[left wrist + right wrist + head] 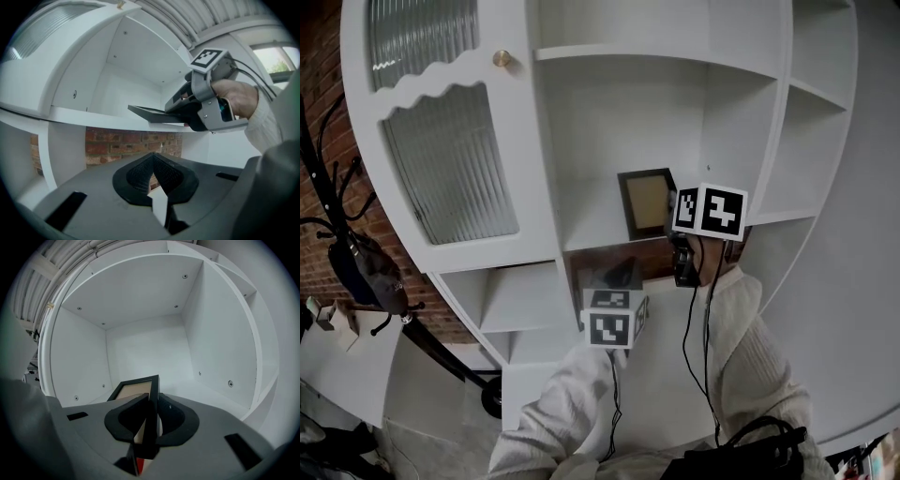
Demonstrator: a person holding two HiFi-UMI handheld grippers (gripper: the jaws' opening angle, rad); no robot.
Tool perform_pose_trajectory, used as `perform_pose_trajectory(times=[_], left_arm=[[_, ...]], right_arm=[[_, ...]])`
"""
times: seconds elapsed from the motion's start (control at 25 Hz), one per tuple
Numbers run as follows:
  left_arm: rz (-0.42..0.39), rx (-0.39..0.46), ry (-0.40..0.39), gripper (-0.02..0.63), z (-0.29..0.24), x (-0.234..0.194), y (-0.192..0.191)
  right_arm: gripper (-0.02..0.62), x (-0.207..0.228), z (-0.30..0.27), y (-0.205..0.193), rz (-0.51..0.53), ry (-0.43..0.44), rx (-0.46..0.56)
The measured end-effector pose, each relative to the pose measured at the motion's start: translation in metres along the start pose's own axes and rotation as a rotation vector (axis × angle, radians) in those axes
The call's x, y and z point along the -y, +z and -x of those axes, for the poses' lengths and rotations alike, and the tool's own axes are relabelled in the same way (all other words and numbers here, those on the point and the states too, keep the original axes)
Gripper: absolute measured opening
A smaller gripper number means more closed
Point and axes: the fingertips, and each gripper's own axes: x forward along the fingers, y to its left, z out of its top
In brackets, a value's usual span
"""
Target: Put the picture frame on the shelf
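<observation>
Left gripper [153,174]: matte grey body, black ribbed jaws with rounded shoulders. Right gripper [151,405]: same build. Its grey side housing carries a small screw [206,116] and a teal insert [222,108]. Each gripper bears a white cube printed with black square markers, left cube [614,321], right cube [710,212]. Thin black cables [686,347] run back from them. Both arms wear cream ribbed-knit sleeves [752,354].

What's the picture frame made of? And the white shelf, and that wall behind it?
The picture frame looks like matte black wood or plastic, I can't tell which, around a tan, cardboard-like panel. The shelf seems white-painted board, smooth, with small screw heads. The wall is red brick with pale mortar lines.
</observation>
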Motion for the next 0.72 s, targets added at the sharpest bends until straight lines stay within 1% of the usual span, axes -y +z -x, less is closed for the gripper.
perform_pose_trajectory(times=[0.2,0.4,0.56,0.72], left_arm=[[0.004,-0.029,-0.001,0.008,0.004,0.0,-0.01],[0.005,-0.036,0.011,0.008,0.012,-0.003,-0.018],[0.004,-0.042,0.022,0.008,0.022,-0.006,-0.023],[-0.004,-0.04,0.016,0.008,0.032,0.0,-0.033]], right_arm=[[0.074,0.0,-0.002,-0.004,0.038,-0.022,-0.041],[0.074,0.009,0.008,0.004,-0.019,-0.045,0.05],[0.074,0.016,0.021,0.0,-0.033,-0.054,0.065],[0.074,0.02,0.045,-0.006,-0.055,-0.062,0.113]])
